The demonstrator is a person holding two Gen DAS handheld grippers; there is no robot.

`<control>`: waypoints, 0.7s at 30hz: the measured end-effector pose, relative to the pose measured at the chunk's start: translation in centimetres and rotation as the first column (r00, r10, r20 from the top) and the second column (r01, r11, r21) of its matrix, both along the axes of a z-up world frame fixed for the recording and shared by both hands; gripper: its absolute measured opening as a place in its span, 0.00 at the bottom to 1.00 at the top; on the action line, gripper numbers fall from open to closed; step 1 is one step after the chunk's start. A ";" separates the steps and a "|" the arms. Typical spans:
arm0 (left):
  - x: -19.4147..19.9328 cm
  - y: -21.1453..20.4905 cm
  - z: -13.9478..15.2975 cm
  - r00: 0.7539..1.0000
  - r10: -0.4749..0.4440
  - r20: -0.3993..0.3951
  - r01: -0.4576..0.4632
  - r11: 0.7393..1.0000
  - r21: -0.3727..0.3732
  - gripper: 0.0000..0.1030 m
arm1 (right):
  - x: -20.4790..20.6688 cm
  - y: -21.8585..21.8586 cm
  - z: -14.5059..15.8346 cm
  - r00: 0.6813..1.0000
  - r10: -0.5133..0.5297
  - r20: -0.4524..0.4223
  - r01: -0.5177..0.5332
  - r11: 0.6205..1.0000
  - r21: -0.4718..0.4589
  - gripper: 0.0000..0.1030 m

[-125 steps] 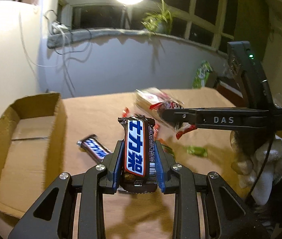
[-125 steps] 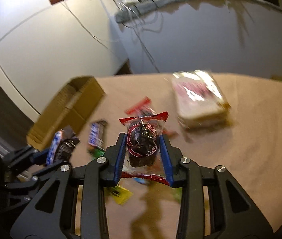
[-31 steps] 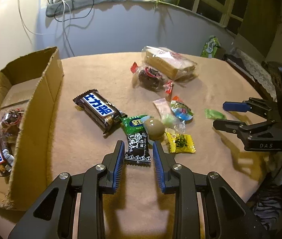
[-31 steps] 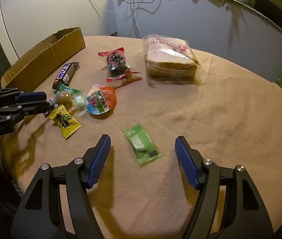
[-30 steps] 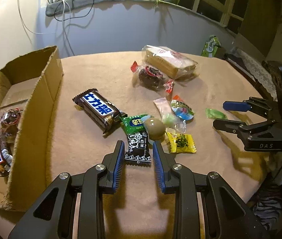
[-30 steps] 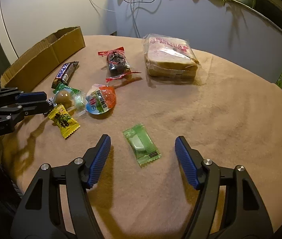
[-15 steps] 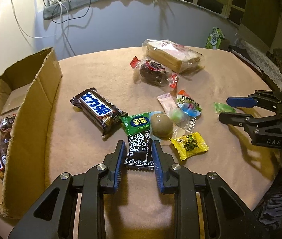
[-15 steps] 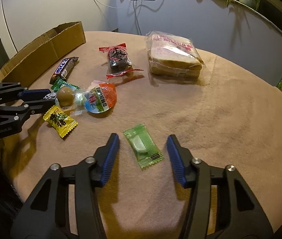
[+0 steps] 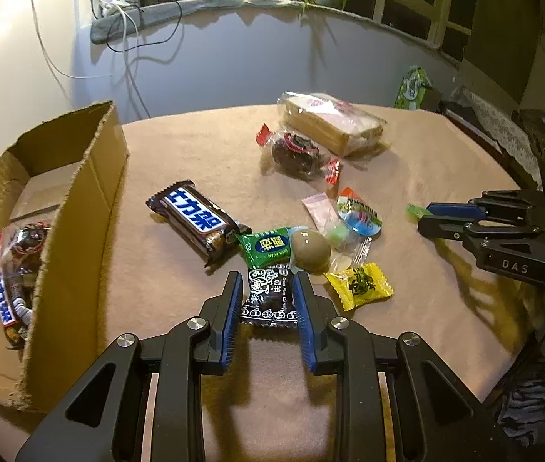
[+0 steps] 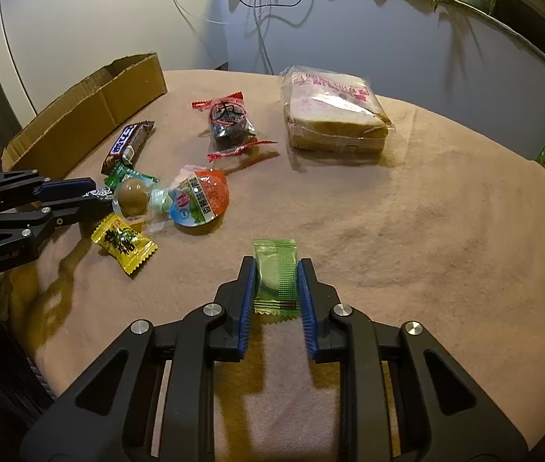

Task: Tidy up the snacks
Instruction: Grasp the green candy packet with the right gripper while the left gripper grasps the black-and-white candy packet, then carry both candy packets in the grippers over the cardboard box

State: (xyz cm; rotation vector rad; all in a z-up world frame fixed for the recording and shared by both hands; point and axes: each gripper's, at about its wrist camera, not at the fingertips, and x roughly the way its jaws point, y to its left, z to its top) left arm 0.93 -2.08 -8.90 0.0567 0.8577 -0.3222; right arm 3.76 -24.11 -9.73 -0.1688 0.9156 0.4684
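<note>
The left gripper (image 9: 266, 300) has closed in from half a second ago, and its blue pads now press both sides of the black candy packet (image 9: 268, 297), which lies flat on the tan tablecloth (image 9: 180, 177). Just beyond it sit a green packet (image 9: 266, 247), a brown egg (image 9: 310, 251) and a yellow candy (image 9: 359, 285); a chocolate bar (image 9: 195, 220) lies nearer the cardboard box (image 9: 80, 208), which already holds two snacks.

In the right wrist view, the right gripper (image 10: 276, 287) has narrowed sharply from a second ago, when it stood wide apart, and now pinches the green candy (image 10: 275, 275) at both edges, still on the cloth. A sandwich (image 10: 332, 115) and a dark wrapped cake (image 10: 230, 121) wait farther off.

Both grasps look set, so lifting and carrying to the box probably comes next
</note>
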 end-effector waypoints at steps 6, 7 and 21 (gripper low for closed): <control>0.1 0.7 0.4 1.000 0.011 0.004 -0.011 1.000 -0.011 0.01 | 0.0 -0.3 0.5 1.000 -0.021 0.013 0.021 1.000 0.020 0.22; 0.1 0.7 0.1 1.000 0.003 -0.005 -0.003 1.000 -0.011 0.01 | 0.0 -0.2 0.5 1.000 -0.022 0.011 0.021 1.000 0.015 0.22; 0.2 -0.6 -1.1 0.999 -0.019 -0.050 0.023 0.997 0.067 0.24 | 0.4 0.1 -0.1 1.000 -0.008 -0.010 0.008 1.000 -0.022 0.22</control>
